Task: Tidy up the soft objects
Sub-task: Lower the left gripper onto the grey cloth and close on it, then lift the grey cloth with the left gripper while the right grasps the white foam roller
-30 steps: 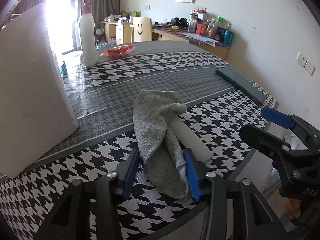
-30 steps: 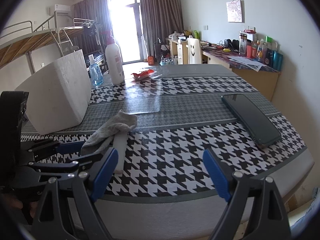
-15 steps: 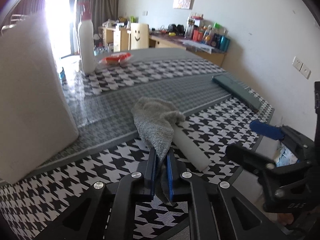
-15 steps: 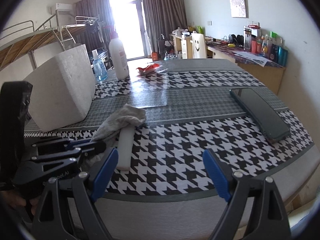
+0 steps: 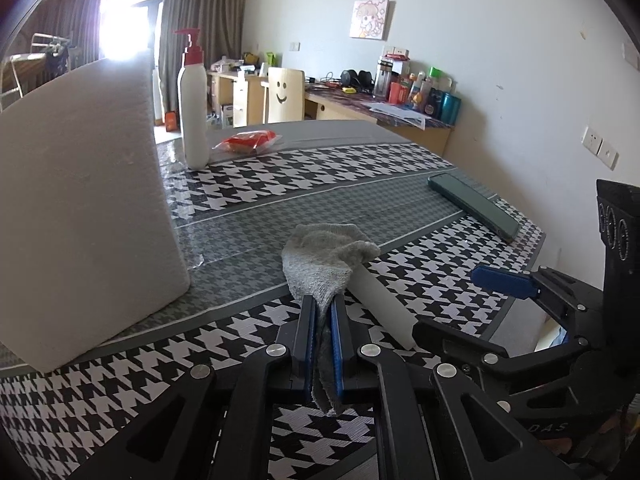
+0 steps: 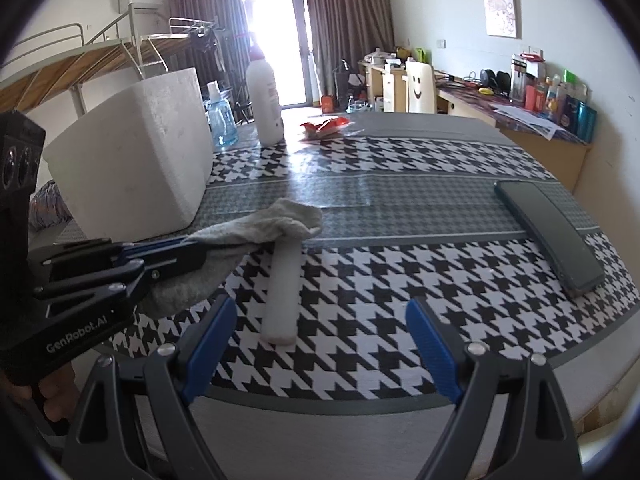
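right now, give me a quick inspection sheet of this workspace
surface: houndstooth table cover, glossy strip across the middle
job's things: grey sock draped over one end of a white foam stick; white foam box beside them
clutter: dark phone, pump bottle, red packet, blue bottle
grippers: left gripper shut on the sock's near end; right gripper open, holding nothing
cables: nothing seen on the table
surroundings: cluttered desk, bunk bed, bright curtained window
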### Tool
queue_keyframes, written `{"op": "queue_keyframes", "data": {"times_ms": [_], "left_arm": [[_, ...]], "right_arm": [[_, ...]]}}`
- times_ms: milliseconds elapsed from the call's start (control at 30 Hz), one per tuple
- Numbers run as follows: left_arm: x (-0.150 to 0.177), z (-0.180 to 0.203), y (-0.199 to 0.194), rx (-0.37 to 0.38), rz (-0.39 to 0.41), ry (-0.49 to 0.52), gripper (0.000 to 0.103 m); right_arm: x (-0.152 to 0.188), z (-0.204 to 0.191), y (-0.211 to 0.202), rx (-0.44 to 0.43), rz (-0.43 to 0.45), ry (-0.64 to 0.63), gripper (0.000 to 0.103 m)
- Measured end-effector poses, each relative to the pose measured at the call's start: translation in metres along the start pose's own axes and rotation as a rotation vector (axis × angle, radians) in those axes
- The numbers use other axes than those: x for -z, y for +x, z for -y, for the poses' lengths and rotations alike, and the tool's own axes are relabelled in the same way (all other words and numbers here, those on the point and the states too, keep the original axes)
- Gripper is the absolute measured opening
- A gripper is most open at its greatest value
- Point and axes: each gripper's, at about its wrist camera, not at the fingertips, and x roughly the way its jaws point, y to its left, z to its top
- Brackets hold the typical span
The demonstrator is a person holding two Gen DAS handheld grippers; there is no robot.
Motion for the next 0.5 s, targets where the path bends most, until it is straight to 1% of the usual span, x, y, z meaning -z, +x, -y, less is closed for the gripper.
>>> {"op": "queue_keyframes", "data": {"times_ms": [267,367,433,500], "left_arm": [[0.0,-0.008,-0.013,-0.009,0.034,-0.013,0.006],[0.0,-0.011,-0.017,-0.014,0.041,-0.017,0.006],[0.001,-0.012,-0.018,-0.018,0.043,-0.022,0.006],[0.003,-0.013,-0.019,-0.02,0.044,-0.025,0.006]], "right_arm": [[-0.003,-0.008,0.011,-0.009,-0.027,-0.014,0.089],[-0.002,-0.013,0.014,-0.014,-0.034,-0.024,0.084],[-0.002,-0.016,0.017,-0.013,-0.042,-0.03,0.083],[-0.002,-0.019,0.019,-0.008,-0.049,-0.036,0.077]]}}
